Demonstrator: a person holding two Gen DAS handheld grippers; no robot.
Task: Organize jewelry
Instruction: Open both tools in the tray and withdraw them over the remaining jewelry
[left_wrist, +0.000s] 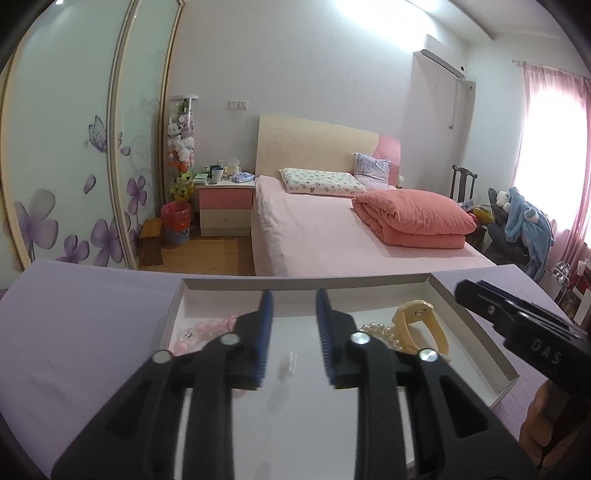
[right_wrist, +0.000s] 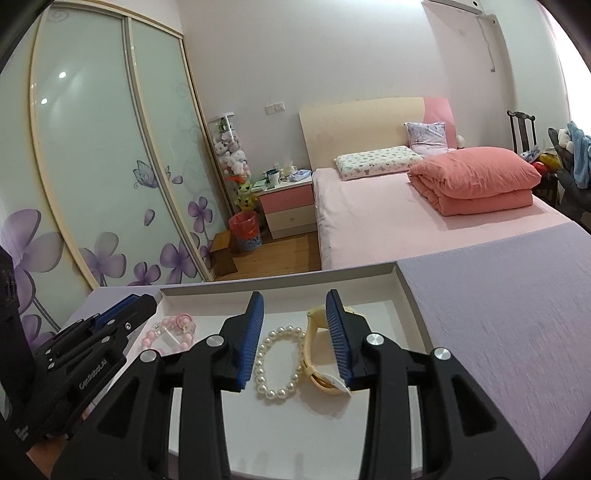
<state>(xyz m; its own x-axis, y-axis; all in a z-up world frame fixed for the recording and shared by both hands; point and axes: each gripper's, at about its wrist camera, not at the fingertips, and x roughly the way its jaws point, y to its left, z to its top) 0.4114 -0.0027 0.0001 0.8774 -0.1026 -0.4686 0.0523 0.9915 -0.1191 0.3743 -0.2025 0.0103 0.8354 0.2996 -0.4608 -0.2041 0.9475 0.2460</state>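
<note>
White card forms the shallow tray (right_wrist: 413, 295) that sits on a lilac tabletop (right_wrist: 498, 314), filling the lower middle of both views. In the right wrist view the right gripper (right_wrist: 295, 339) hangs over the tray with its jaws parted and nothing pressed between the blue pads; a pearl bracelet (right_wrist: 275, 363) lies flat on the tray floor in the gap between them, and a cream-yellow watch (right_wrist: 321, 354) rests touching the bracelet's right side, partly hidden by the right-hand finger. A pink bead bracelet (right_wrist: 168, 332) lies in the tray's left part, near the left gripper (right_wrist: 125, 306), which enters from the lower left edge.

In the left wrist view the left gripper (left_wrist: 295, 332) also stands released, jaws apart over bare tray floor, gripping nothing. A small clear, blurred thing (left_wrist: 290, 363) lies on the floor between the fingers; I cannot tell what it is. The pink beads (left_wrist: 207, 328) peek out to the left of the fingers, the pearls (left_wrist: 380, 332) and watch (left_wrist: 421, 325) to the right. Behind, a pink bed (left_wrist: 332, 229) fills the middle of the frame
</note>
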